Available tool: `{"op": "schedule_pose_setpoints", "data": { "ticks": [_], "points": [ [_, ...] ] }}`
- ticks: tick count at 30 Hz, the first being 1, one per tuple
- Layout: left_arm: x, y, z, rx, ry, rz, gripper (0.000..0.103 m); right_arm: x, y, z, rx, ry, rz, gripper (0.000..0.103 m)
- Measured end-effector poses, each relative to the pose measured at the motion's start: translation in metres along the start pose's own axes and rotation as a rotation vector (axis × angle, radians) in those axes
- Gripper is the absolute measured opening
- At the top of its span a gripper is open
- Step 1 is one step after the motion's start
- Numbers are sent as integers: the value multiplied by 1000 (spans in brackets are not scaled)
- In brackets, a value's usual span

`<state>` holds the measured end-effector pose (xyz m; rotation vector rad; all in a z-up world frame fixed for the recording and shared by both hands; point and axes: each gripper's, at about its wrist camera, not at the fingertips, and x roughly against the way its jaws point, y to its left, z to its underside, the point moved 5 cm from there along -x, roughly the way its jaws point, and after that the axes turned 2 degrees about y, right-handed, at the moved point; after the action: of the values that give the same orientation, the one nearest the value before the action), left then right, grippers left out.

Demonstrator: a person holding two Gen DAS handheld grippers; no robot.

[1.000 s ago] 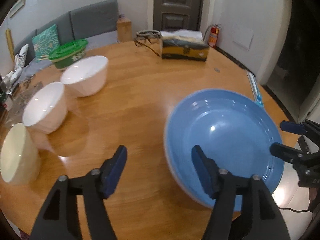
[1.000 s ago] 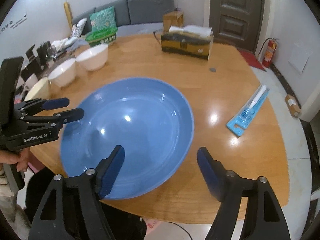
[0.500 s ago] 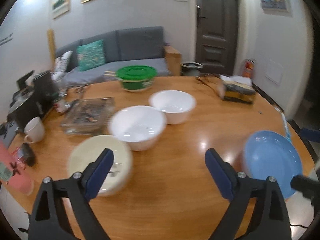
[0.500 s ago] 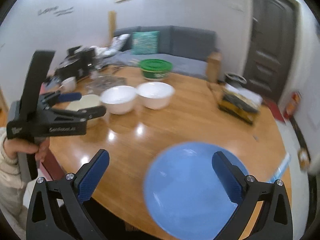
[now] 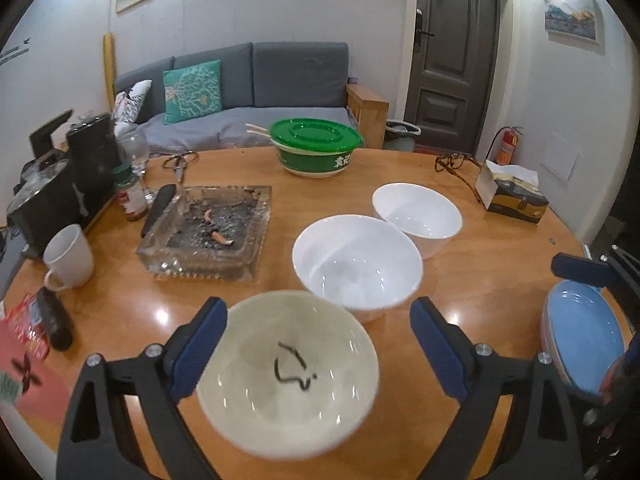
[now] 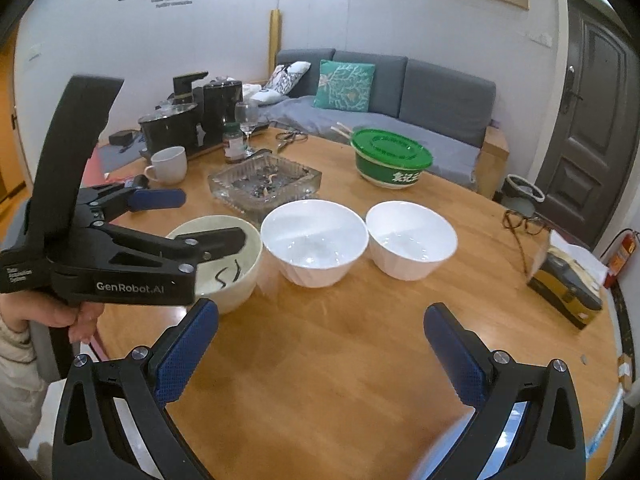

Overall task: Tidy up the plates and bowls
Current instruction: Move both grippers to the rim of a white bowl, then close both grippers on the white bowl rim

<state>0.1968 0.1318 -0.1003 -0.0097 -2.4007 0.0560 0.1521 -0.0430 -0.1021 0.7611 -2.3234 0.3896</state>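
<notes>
A cream bowl point(image 5: 288, 372) with a dark mark inside sits near the table's front edge, framed by the wide-apart fingers of my left gripper point(image 5: 316, 320), whose pads do not touch it. Behind it stand two white bowls point(image 5: 356, 264) point(image 5: 416, 216) in a row. The blue plate point(image 5: 580, 344) lies at the far right by the table edge. In the right wrist view my right gripper point(image 6: 322, 316) hangs open over bare wood in front of the white bowls point(image 6: 314, 240) point(image 6: 412, 240). To its left, my left gripper point(image 6: 192, 220) hovers over the cream bowl point(image 6: 236, 268).
A glass ashtray point(image 5: 208, 228) and a green-lidded bowl point(image 5: 316, 148) stand behind the bowls. A white mug point(image 5: 68, 256), a jar point(image 5: 130, 196) and black appliances point(image 5: 60, 184) crowd the left. A tissue box point(image 5: 512, 196) and glasses point(image 5: 452, 162) sit at the right.
Both grippers drew back from the blue plate, spread their jaws wider and swung left toward the bowls. The plate now lies alone at the right of the table.
</notes>
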Motion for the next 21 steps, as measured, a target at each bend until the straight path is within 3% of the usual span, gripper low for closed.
{"op": "schedule_pose_setpoints", "data": {
  "ticks": [11, 13, 21],
  "points": [
    [-60, 16, -48, 1, 88, 21, 89, -67, -21, -15, -53, 72, -72, 101],
    [-73, 15, -52, -2, 119, 34, 77, -79, -22, -15, -70, 93, -98, 100],
    [-112, 4, -54, -54, 234, 80, 55, -108, -21, -9, -97, 127, -122, 88]
  ]
}}
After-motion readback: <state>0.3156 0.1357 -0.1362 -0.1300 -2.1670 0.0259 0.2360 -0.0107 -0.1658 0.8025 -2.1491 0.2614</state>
